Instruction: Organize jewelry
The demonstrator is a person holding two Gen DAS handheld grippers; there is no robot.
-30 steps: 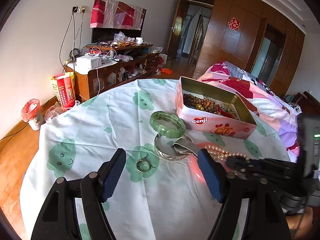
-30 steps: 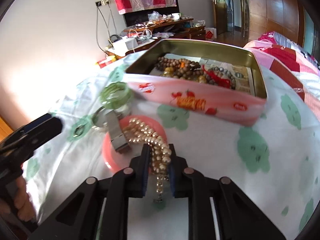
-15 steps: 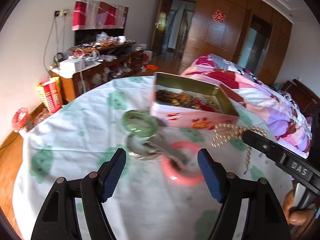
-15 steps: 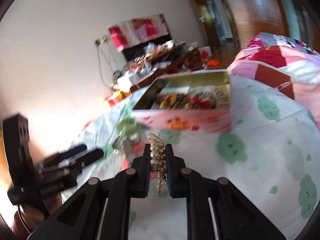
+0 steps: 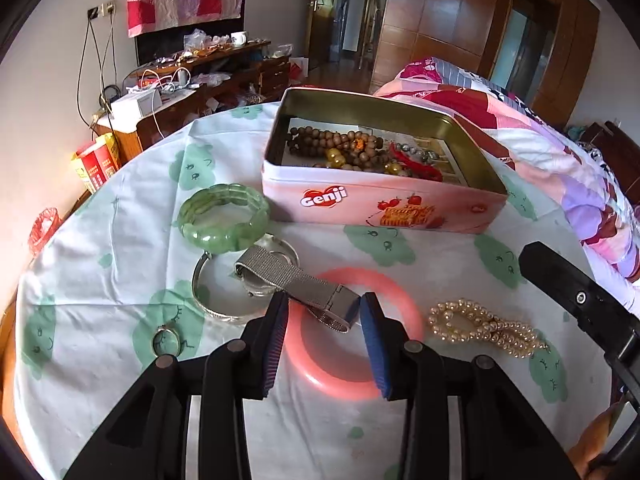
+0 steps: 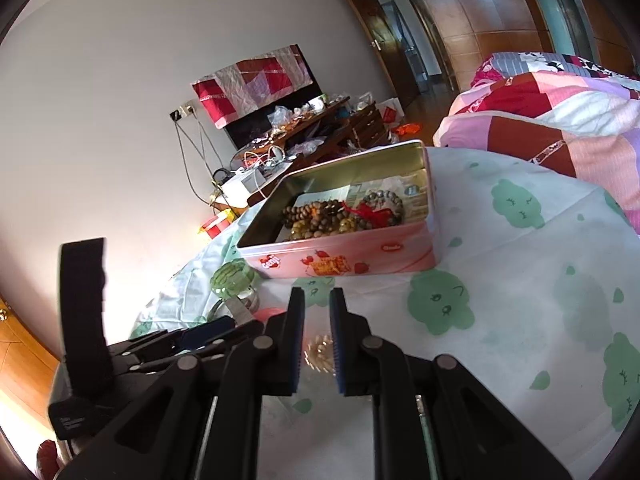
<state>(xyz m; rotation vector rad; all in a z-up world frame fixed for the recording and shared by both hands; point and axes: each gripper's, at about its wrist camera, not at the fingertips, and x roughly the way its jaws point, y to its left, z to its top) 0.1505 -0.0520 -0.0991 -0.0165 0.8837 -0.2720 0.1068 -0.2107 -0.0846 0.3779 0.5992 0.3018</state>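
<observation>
Since a second ago the pearls [image 5: 486, 326] have left our right gripper [image 6: 317, 346] and now lie on the cloth [image 5: 120, 240] at lower right of the left view, just beside the pink ring [image 5: 394, 300], while our left gripper [image 5: 322, 344] has dropped in over the watch [image 5: 296, 286].

We judge the step in hand to be picking up the watch for the tin [image 5: 384, 208]. Our left jaws stand at a middling width with the clasp end of the mesh band between the pads — whether either pad touches it we cannot tell. Our right gripper is narrow and holds nothing; the pearls show blurred on the cloth through its gap at lower centre of the right view.

Next we would need to close on the band, then lift clear, since it lies across the pink ring and the silver bangle [image 5: 208, 304] and could drag them.

The watch is silver, its round case up by the green bracelet [image 5: 222, 216], its band running down to the right. The tin, upper centre, stands open — wooden beads and a red cord already inside. A small ring [image 5: 165, 340] sits at lower left.
</observation>
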